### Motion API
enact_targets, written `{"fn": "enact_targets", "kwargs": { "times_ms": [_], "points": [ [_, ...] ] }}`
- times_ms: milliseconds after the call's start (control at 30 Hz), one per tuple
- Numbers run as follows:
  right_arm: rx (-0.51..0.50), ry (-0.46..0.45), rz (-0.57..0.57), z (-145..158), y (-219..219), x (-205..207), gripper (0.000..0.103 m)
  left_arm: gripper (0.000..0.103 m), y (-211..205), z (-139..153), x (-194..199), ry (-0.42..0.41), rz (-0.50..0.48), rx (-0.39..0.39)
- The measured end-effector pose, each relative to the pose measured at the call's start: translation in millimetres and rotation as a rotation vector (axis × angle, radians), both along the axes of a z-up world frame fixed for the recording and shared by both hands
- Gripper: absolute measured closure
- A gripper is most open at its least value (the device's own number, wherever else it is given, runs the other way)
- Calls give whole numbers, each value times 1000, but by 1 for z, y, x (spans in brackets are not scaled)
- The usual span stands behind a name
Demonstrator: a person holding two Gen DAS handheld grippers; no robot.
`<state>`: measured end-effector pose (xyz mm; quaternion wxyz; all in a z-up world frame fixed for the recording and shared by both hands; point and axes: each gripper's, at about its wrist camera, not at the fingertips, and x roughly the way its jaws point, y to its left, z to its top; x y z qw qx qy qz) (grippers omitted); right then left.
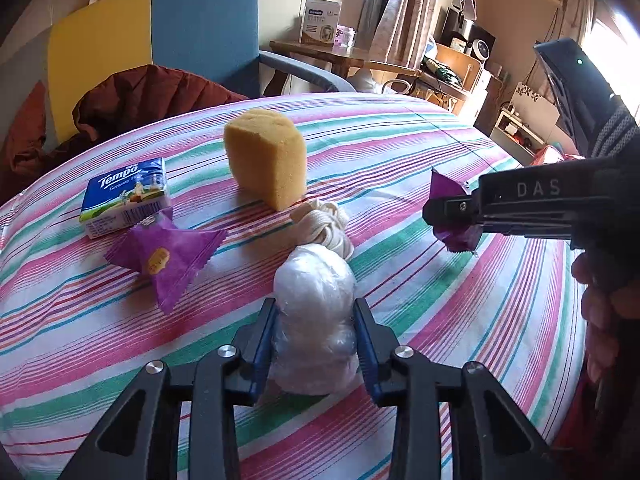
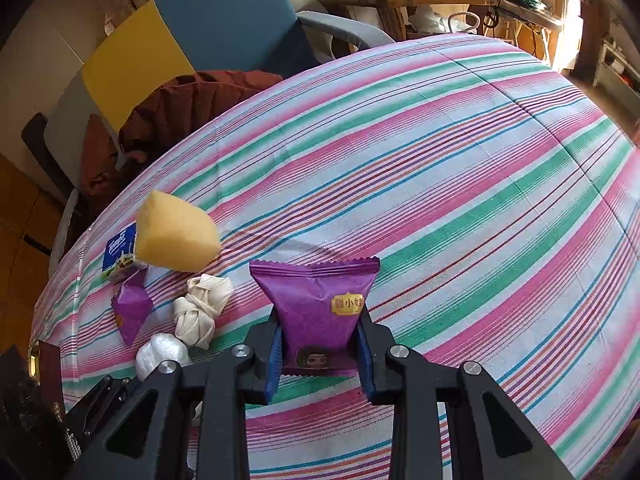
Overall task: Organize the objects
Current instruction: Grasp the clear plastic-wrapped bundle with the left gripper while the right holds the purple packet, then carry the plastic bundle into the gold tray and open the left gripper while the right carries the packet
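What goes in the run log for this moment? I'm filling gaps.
left gripper: shut on clear plastic bundle | right gripper: shut on purple snack packet | second purple packet, sponge: on striped cloth

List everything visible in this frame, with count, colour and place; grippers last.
Snack packets: 2, purple; one in the right gripper, one lying beside the tissue pack.
Tissue pack: 1, blue and white, far left.
Sponge: 1, yellow, standing mid-bed.
Knotted strap: 1, cream, in front of the sponge.
Plastic bundle: 1, clear white, between the left gripper's fingers.
Bedsheet: 1, striped.
Left gripper: black, around the bundle.
Right gripper: black, holding a packet.
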<state>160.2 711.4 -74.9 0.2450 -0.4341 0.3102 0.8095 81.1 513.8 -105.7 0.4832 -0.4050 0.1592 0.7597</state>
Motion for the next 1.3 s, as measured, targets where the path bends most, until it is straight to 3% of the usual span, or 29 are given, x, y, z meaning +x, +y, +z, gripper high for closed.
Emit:
{"fn": "enact_targets", "kwargs": {
  "times_ms": [300, 667, 800, 1067, 1300],
  "points": [
    [-24, 53, 72, 3, -11, -7, 72, 66, -66, 1, -7, -6, 57, 37],
    [67, 90, 131, 17, -26, -16, 72, 67, -140, 4, -9, -38, 121, 99],
    [118, 132, 192, 27, -40, -20, 72, 67, -167, 8, -6, -9, 158, 99],
    [185, 130, 304, 31, -64, -32, 72, 67, -242, 25, -27, -29, 274, 154],
    [224, 178, 319, 40, -73, -28, 72, 67, -297, 47, -35, -16, 358, 210]
  ]
}}
